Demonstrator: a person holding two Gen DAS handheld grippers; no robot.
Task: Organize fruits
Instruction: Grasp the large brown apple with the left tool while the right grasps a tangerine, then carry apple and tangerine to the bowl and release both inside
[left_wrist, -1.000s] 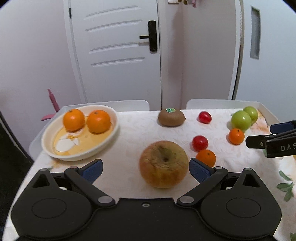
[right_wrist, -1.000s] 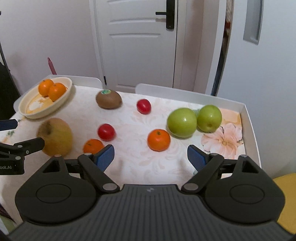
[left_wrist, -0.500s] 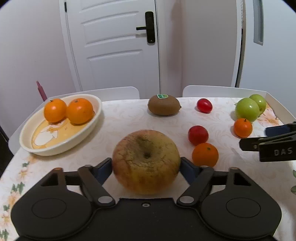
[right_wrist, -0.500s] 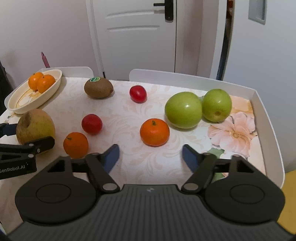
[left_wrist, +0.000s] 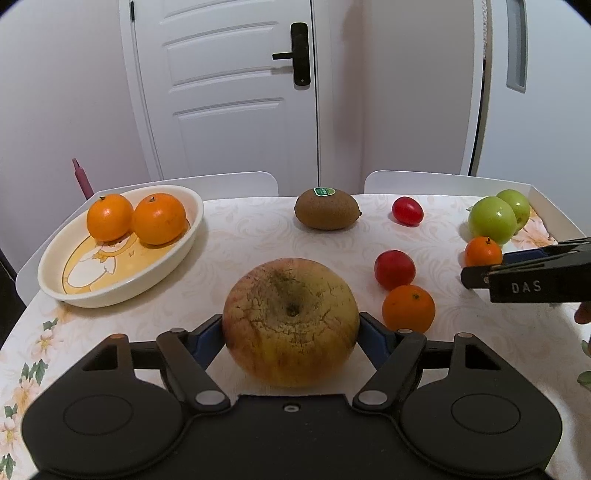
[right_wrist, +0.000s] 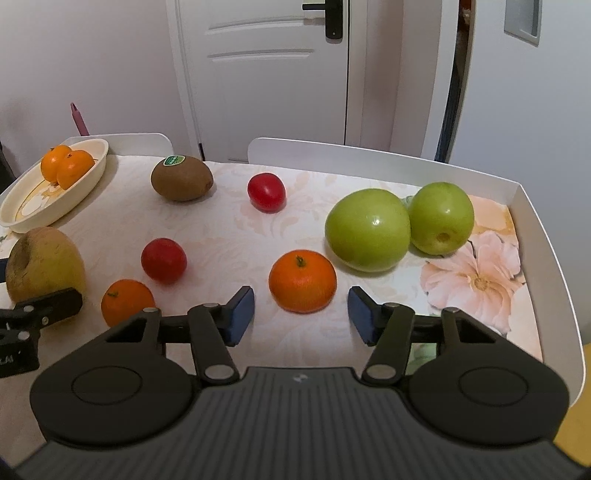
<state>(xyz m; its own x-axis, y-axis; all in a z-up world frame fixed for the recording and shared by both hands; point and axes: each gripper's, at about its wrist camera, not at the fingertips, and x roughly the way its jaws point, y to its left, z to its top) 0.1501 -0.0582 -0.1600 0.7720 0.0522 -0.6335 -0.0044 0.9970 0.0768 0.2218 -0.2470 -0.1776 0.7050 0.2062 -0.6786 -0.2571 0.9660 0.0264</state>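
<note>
My left gripper (left_wrist: 290, 334) is shut on a big russet yellow-red apple (left_wrist: 290, 320), its blue pads pressing both sides; the apple also shows in the right wrist view (right_wrist: 44, 266). My right gripper (right_wrist: 301, 314) is open, with a small orange mandarin (right_wrist: 302, 280) just ahead between its pads, untouched. A cream bowl (left_wrist: 55, 275) at the left holds two oranges (left_wrist: 159, 218). Loose on the table lie another mandarin (left_wrist: 408, 308), two red tomatoes (left_wrist: 394, 268), a kiwi (left_wrist: 327, 208) and two green apples (right_wrist: 368, 229).
The table has a floral cloth and a raised white rim (right_wrist: 546, 243) along the right side. Two white chair backs (right_wrist: 332, 151) stand behind the table, with a white door (left_wrist: 229, 88) beyond. A pink stick (left_wrist: 83, 181) rises behind the bowl.
My left gripper moved forward around the big apple and closed on it. My right gripper moved forward and down toward the mandarin by the green apples, its jaws narrowing a little.
</note>
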